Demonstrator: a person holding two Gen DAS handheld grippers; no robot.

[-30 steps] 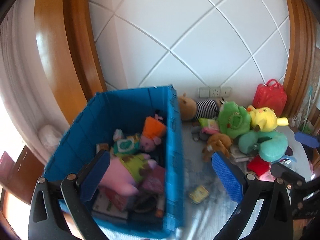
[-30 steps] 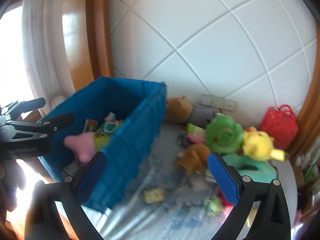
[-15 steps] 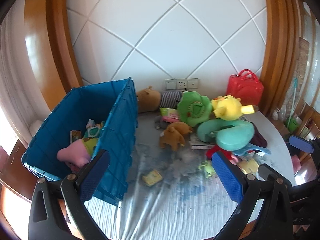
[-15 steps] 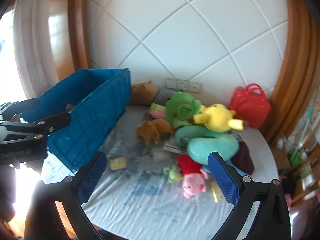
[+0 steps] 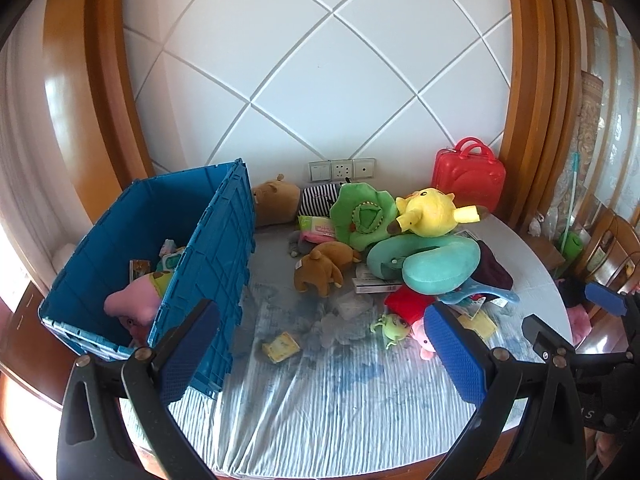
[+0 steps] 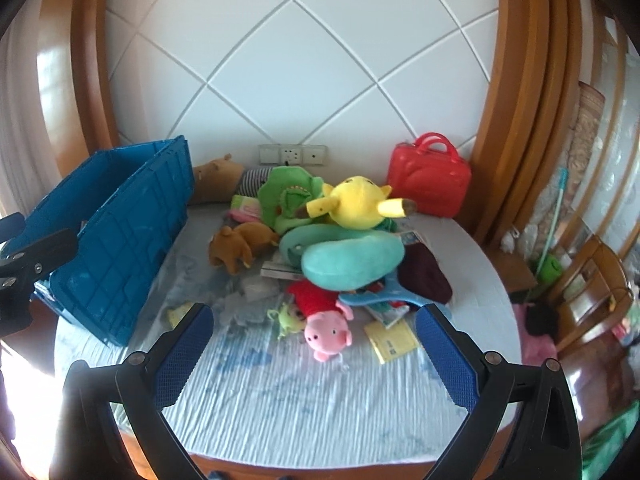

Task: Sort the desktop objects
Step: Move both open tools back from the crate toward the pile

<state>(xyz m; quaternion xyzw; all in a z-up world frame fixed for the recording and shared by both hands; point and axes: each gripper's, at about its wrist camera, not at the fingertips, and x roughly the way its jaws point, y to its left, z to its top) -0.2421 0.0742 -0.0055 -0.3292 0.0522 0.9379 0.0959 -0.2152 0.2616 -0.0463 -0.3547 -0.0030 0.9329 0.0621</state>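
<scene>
Here we have drawn both grippers, left (image 5: 320,344) and right (image 6: 312,356), back from the bin (image 5: 208,248), jaws wide and empty; the pink plush (image 5: 132,304) now lies inside, the pile (image 6: 344,248) remains on the table (image 6: 320,408).

A white wall (image 5: 320,80) with a raised diamond grid fills the background, framed left and right by curved wooden trim (image 5: 524,100). Three wall plates (image 5: 342,170) — switches and a socket — sit low on it. White curtains (image 5: 16,152) hang at the far left. At the right stand wooden chairs (image 6: 588,280); a pale-handled mop (image 6: 554,216) leans there, with a green thing at its foot. A striped cloth (image 6: 320,396) covers the table.
</scene>
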